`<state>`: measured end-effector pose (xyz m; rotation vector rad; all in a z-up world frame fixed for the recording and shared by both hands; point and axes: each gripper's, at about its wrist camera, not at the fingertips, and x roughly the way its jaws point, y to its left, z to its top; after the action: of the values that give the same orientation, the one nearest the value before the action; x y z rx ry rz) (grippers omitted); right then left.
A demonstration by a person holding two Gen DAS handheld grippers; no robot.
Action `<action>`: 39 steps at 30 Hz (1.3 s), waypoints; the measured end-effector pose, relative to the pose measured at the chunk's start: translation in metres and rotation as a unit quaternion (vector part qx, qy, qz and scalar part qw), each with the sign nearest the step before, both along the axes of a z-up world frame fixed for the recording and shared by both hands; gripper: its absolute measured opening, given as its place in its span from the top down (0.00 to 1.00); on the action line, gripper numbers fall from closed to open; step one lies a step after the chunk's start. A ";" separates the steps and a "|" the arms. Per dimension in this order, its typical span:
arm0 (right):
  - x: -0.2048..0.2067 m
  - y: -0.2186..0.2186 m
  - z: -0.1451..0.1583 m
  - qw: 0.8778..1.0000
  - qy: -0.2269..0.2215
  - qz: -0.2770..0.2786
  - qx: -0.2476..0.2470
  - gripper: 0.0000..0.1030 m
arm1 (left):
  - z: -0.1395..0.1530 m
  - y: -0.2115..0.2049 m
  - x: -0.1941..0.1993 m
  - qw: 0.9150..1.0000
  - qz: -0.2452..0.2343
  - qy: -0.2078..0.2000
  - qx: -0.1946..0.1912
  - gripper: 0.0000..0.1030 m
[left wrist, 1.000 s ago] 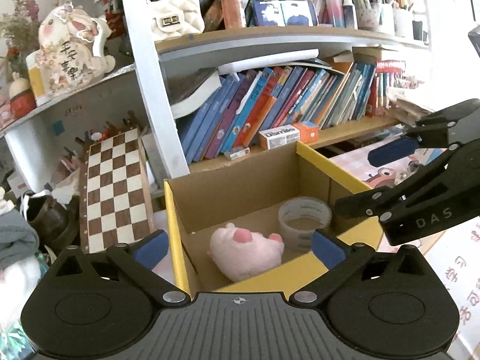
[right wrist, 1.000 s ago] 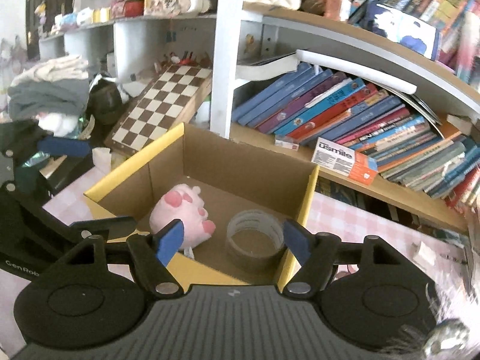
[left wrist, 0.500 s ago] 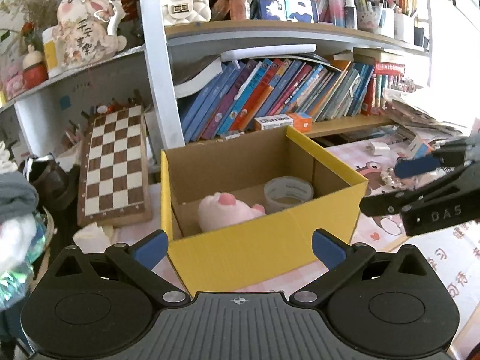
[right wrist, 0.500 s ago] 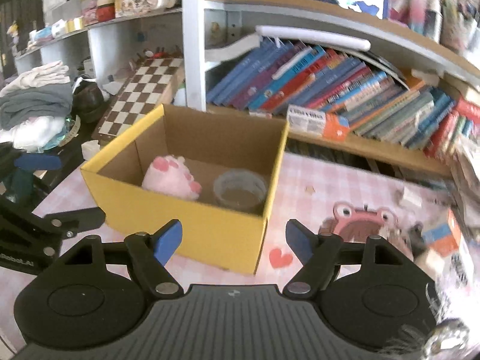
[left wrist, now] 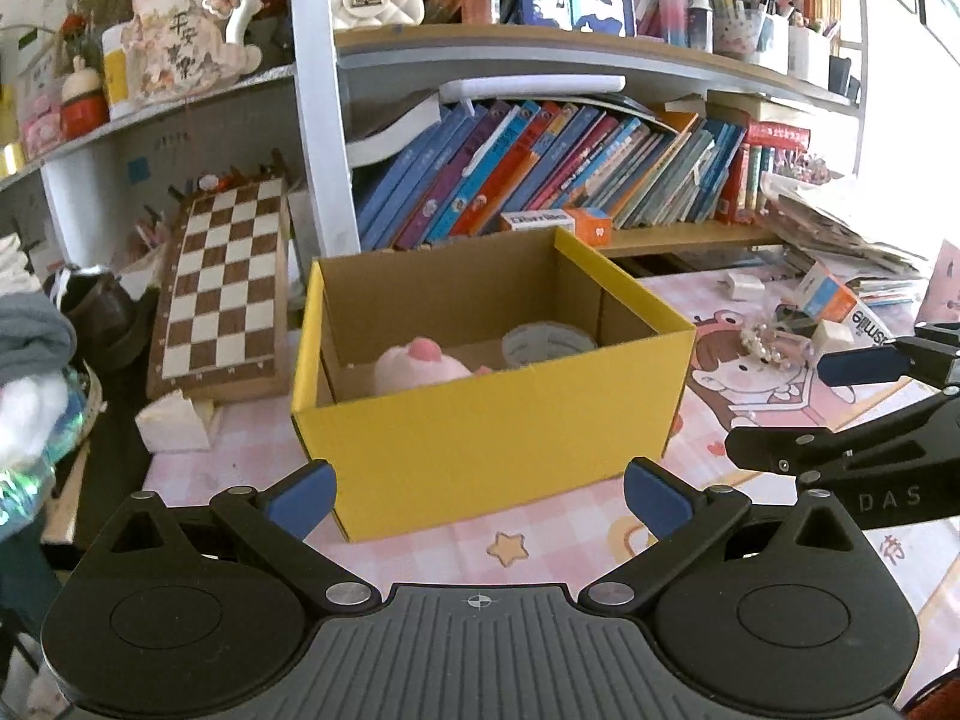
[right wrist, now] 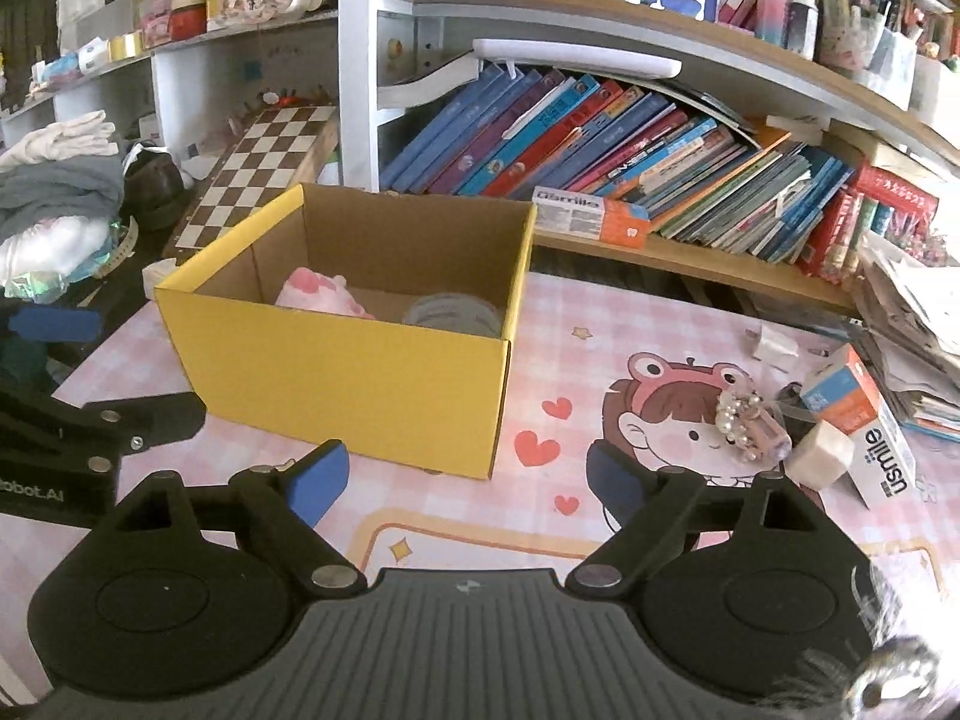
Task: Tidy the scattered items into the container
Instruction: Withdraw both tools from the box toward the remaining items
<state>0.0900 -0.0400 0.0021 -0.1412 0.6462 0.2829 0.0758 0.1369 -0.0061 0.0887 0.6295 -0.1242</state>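
A yellow cardboard box stands on the pink mat. Inside lie a pink plush toy and a roll of clear tape. To its right on the mat lie a pearl bracelet, a white eraser, an orange-and-white usmile box and a small white charger. My left gripper is open and empty, in front of the box. My right gripper is open and empty, at the box's front right corner.
A bookshelf full of books runs behind the box, with another usmile box on its low shelf. A chessboard leans at the left. Clothes pile at the far left. Papers stack at the right.
Both grippers have pulled back from above the box, so the whole box and the mat now show. Both stay open and empty.
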 end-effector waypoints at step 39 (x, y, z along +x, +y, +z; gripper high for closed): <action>-0.003 -0.084 -0.007 1.000 0.011 0.012 0.000 0.05 | -0.004 -0.088 -0.012 0.998 0.059 0.020 0.024 0.00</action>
<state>0.0871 -0.1236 -0.0044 -0.1464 0.6657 0.3082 0.0642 0.0485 -0.0104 0.0941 0.6771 0.0037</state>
